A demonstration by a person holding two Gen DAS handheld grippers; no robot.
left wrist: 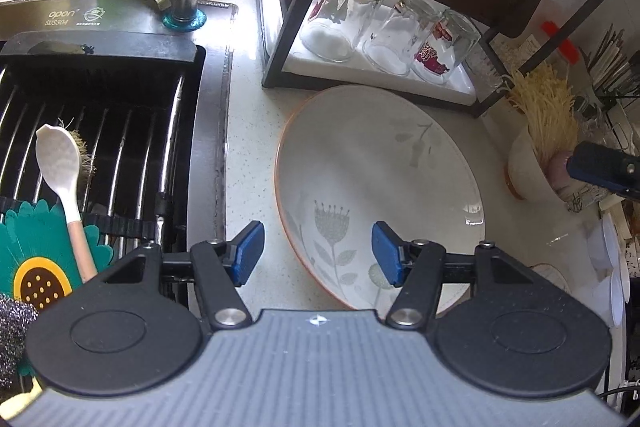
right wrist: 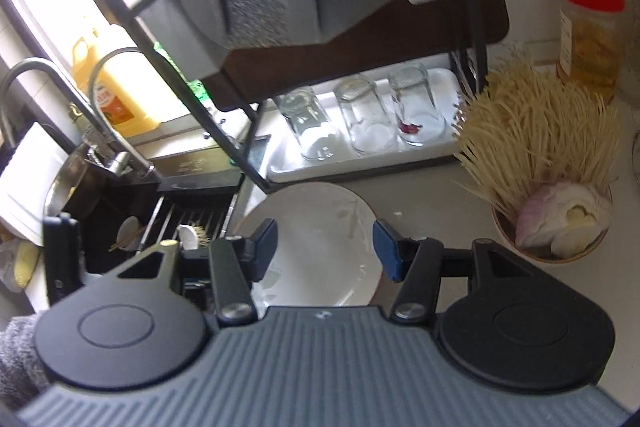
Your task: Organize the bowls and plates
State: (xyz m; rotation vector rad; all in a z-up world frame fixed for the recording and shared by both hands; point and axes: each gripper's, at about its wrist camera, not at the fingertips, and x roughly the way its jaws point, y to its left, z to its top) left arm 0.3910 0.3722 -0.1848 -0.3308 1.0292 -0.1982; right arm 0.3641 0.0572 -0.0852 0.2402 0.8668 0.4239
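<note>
Plate (left wrist: 380, 163), white with floral print and orange rim, lies flat on the tabletop (left wrist: 248, 131) between the sink (left wrist: 100, 131) and a bowl (left wrist: 528, 167) of noodles, just before the rack (left wrist: 288, 27) holding three upturned glasses (left wrist: 344, 19). Left hand-held gripper (left wrist: 318, 253) above its near rim, jaws spread, nothing pinched. Right hand-held gripper (right wrist: 324, 249) likewise spread, empty, over the plate.
</note>
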